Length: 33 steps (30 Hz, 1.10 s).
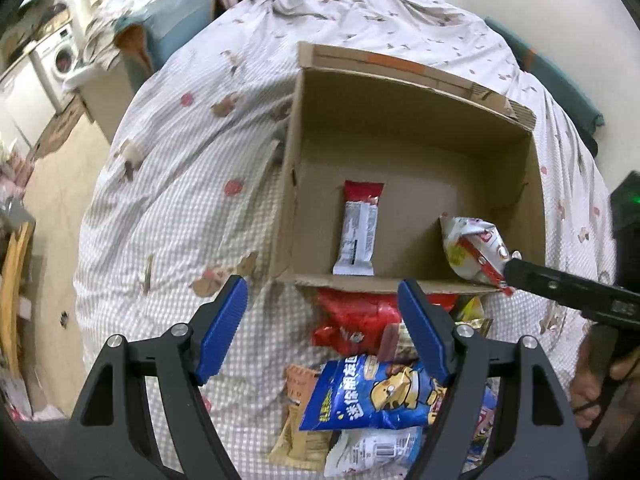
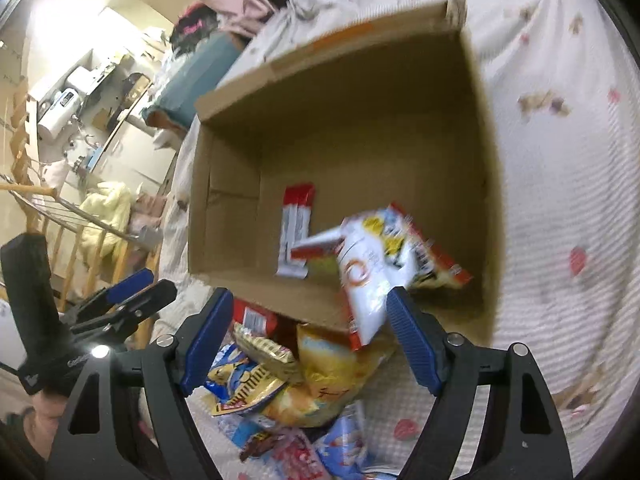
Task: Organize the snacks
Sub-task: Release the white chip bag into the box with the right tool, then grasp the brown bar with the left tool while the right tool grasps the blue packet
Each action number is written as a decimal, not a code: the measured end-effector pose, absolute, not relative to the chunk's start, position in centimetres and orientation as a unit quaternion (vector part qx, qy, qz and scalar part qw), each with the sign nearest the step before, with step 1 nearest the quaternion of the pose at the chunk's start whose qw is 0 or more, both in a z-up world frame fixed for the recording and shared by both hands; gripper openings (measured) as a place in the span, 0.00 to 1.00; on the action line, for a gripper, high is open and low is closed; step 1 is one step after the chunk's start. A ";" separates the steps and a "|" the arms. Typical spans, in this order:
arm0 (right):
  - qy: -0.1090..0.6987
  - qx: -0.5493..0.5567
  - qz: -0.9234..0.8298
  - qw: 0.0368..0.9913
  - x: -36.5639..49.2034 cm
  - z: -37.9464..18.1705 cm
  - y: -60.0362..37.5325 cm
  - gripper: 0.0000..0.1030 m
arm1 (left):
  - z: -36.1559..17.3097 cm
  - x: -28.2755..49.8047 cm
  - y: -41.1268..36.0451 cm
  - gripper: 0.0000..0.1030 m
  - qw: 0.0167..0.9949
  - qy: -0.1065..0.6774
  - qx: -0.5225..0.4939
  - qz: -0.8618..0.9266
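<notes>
An open cardboard box (image 1: pixel 416 128) sits on the checked bedspread. On its floor lies a red-and-white bar packet (image 1: pixel 358 232). A white, red and yellow snack bag (image 1: pixel 472 252) leans in the box's near right corner. In the right wrist view this bag (image 2: pixel 372 272) is blurred and lies beside the right finger, not pressed by both pads. My right gripper (image 2: pixel 309 292) stands open. My left gripper (image 1: pixel 320 284) is open over the snack pile, above a blue bag (image 1: pixel 372 396) and a red bag (image 1: pixel 356 320).
More loose packets lie on the bed in front of the box, among them a yellow bag (image 2: pixel 332 376) and a striped packet (image 2: pixel 264 348). A hand (image 1: pixel 592 392) holds the right tool. Furniture and a washing machine (image 1: pixel 64 56) stand off to the left.
</notes>
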State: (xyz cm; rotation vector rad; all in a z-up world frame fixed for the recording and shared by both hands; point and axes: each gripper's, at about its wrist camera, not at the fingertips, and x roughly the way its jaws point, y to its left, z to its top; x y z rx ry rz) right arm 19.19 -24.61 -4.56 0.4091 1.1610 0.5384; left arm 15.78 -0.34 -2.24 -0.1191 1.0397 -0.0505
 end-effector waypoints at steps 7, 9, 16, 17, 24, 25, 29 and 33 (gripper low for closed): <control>0.522 0.236 0.313 0.757 21.5 -5.1 -22.3 0.79 | -2.6 16.2 0.1 0.72 0.865 0.497 -0.064 -0.014; 0.517 0.229 0.306 0.766 21.4 -4.7 -22.5 0.79 | -2.8 16.3 0.1 0.72 0.864 0.499 -0.066 -0.013; 0.511 0.248 0.281 0.774 19.4 -3.8 -25.1 0.79 | -2.9 16.1 0.5 0.72 0.863 0.501 -0.070 -0.004; 0.509 0.248 0.280 0.775 19.2 -3.6 -25.2 0.79 | -2.8 15.8 0.6 0.72 0.864 0.499 -0.069 -0.003; 0.510 0.249 0.263 0.780 16.0 -2.9 -26.3 0.79 | -3.4 13.4 1.6 0.72 0.853 0.517 -0.074 -0.002; 0.515 0.242 0.257 0.781 15.3 -2.9 -26.4 0.79 | -3.6 13.0 1.7 0.72 0.851 0.521 -0.066 0.001; 0.535 0.214 0.237 0.782 12.9 -3.2 -26.6 0.79 | -4.5 11.8 2.5 0.72 0.837 0.545 -0.048 0.015; 0.564 0.211 0.209 0.770 10.5 -4.3 -27.1 0.79 | -6.2 11.0 4.7 0.71 0.809 0.580 -0.090 0.025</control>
